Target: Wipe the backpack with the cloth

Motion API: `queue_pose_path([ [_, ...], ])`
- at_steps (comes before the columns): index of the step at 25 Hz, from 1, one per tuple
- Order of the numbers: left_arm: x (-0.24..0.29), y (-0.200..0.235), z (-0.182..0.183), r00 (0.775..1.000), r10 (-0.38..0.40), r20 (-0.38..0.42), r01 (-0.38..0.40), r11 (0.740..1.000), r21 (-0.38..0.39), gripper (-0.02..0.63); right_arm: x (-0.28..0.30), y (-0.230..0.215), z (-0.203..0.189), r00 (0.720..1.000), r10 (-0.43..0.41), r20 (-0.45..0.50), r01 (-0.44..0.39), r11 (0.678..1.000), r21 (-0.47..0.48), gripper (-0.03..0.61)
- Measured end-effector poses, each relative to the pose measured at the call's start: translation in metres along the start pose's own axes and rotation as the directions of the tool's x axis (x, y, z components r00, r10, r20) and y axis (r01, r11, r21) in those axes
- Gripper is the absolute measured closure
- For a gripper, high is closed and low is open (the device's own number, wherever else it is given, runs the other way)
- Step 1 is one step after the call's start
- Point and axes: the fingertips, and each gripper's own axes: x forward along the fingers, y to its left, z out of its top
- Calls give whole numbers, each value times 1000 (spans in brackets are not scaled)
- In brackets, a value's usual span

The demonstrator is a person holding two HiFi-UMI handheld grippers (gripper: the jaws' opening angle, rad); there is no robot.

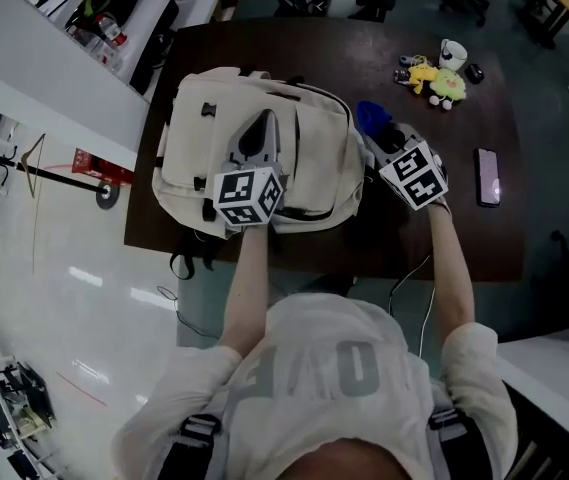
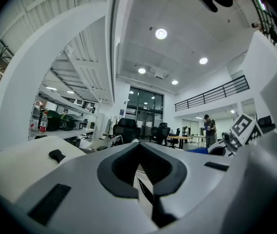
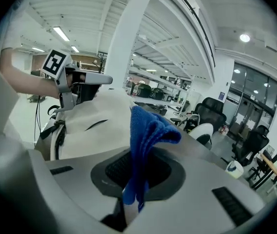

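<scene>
Dark brown and smooth, with rounded corners, the table (image 1: 294, 48) carries a cream fabric backpack (image 1: 314, 138) lying flat on its left half. The backpack is soft and puffy, with black plastic buckles and a dark curved zipper line. Its dark straps (image 1: 189, 263) hang off the near edge at the left.

The left gripper (image 1: 262, 123) lies low over the middle of the backpack's front panel. Its grey jaws are drawn together to a point, with only a thin slit between the ribbed black pads and nothing seen clamped there. Whether it presses on the fabric cannot be told.

The right gripper (image 1: 389, 140) sits just beside the backpack's right side. Its jaws are clamped on a bright blue, nubby-textured cloth (image 3: 148, 126), which stands up from between the pads and folds over at the top. The cloth's bunched end is near the backpack's right edge.

At the far right corner are a yellow plush toy (image 1: 439, 80), a white mug (image 1: 452, 53) and a small dark rounded object (image 1: 475, 72). A flat rectangular phone (image 1: 487, 176) lies near the right edge.
</scene>
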Motion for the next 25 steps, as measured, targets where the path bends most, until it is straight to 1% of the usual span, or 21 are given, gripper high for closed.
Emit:
queue_pose_path([
  [7, 33, 26, -10, 997, 71, -37, -72, 997, -2, 611, 35, -54, 29, 998, 45, 34, -43, 998, -42, 535],
  [12, 53, 41, -11, 993, 101, -53, -101, 995, 6, 610, 76, -82, 65, 991, 117, 72, -108, 987, -120, 535],
  [15, 64, 48, -10, 993, 104, -62, -104, 995, 13, 611, 106, -91, 97, 977, 183, 110, -164, 974, -158, 535],
  [18, 71, 56, -10, 991, 117, -63, -117, 993, 3, 610, 143, -86, 132, 949, 276, 151, -238, 944, -229, 535],
  [20, 74, 61, -10, 990, 127, -61, -128, 992, -18, 610, 169, -76, 156, 920, 347, 181, -287, 913, -291, 535],
  [21, 74, 63, -10, 989, 133, -58, -135, 990, -39, 610, 182, -69, 168, 900, 386, 203, -310, 893, -325, 535],
  [23, 73, 71, -9, 988, 144, -46, -148, 983, -105, 610, 207, -54, 192, 849, 469, 242, -350, 844, -407, 535],
  [24, 72, 75, -8, 988, 149, -41, -153, 978, -142, 611, 220, -46, 204, 827, 506, 246, -365, 815, -450, 535],
  [25, 72, 79, -7, 988, 153, -36, -157, 972, -174, 611, 232, -39, 213, 810, 537, 236, -376, 784, -494, 535],
])
